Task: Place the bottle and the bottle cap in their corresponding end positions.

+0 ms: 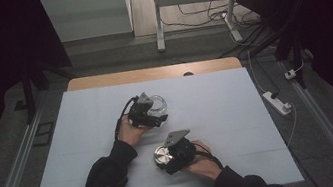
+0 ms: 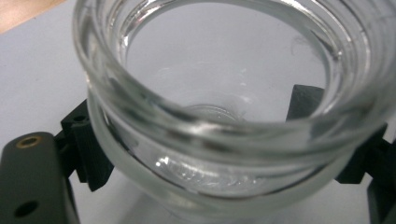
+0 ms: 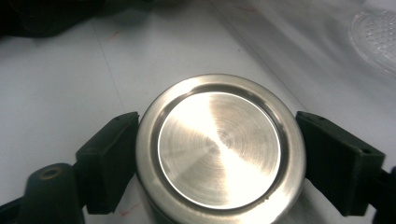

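Inspector: Tongs first. Left gripper [image 1: 155, 113] was clamped around the clear glass jar [image 2: 224, 116], one jaw at each side, near the middle of the white table mat [image 1: 225, 94].

Clerk: And the right gripper [image 1: 164, 157]?

Inspector: Clamped on the round steel lid [image 3: 219, 147], nearer the person, well apart from the jar.

The round clear glass jar [image 2: 224, 140] is smooth and shiny. The round silver metal lid [image 3: 219, 149] is bright, with fine brushed rings. The pale surface [image 1: 227, 109] looks matt, with bare wood along its far edge.
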### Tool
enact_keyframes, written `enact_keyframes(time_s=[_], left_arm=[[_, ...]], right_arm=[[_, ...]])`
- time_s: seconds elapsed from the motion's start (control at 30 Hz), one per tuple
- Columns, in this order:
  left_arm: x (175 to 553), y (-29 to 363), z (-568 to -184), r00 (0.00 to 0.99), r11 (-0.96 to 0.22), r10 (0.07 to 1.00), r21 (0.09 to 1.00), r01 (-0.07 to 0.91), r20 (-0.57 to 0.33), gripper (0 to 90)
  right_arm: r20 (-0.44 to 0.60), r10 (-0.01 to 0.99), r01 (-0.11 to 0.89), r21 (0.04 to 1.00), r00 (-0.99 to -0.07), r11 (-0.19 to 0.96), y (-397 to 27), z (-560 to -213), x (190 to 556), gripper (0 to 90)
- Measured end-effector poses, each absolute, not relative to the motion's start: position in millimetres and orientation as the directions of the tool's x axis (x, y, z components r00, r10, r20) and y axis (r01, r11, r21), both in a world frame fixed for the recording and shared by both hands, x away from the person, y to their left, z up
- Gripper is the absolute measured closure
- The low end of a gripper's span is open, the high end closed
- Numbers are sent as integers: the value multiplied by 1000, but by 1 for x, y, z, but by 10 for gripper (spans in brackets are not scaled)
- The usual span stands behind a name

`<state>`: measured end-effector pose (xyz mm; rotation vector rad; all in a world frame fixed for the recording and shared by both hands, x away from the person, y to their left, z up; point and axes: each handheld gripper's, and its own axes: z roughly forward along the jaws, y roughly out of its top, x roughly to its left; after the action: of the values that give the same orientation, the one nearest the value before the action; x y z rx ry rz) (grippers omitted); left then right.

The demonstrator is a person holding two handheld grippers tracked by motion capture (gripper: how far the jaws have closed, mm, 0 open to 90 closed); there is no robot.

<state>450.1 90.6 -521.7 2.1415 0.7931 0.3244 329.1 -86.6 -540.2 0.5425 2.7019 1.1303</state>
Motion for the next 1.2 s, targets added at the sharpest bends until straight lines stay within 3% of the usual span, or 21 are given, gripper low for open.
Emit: enact_keyframes(time_s=[0.5,1.2], left_arm=[[442,99,-507,768,-453,639,781,429,-51,43],[419,121,-499,773,-435,628,786,441,-86,18]], right_arm=[[16,400,280,740,-916,612,-91,-530,330,79],[20,412,280,764,-911,582,-98,-515,327,67]])
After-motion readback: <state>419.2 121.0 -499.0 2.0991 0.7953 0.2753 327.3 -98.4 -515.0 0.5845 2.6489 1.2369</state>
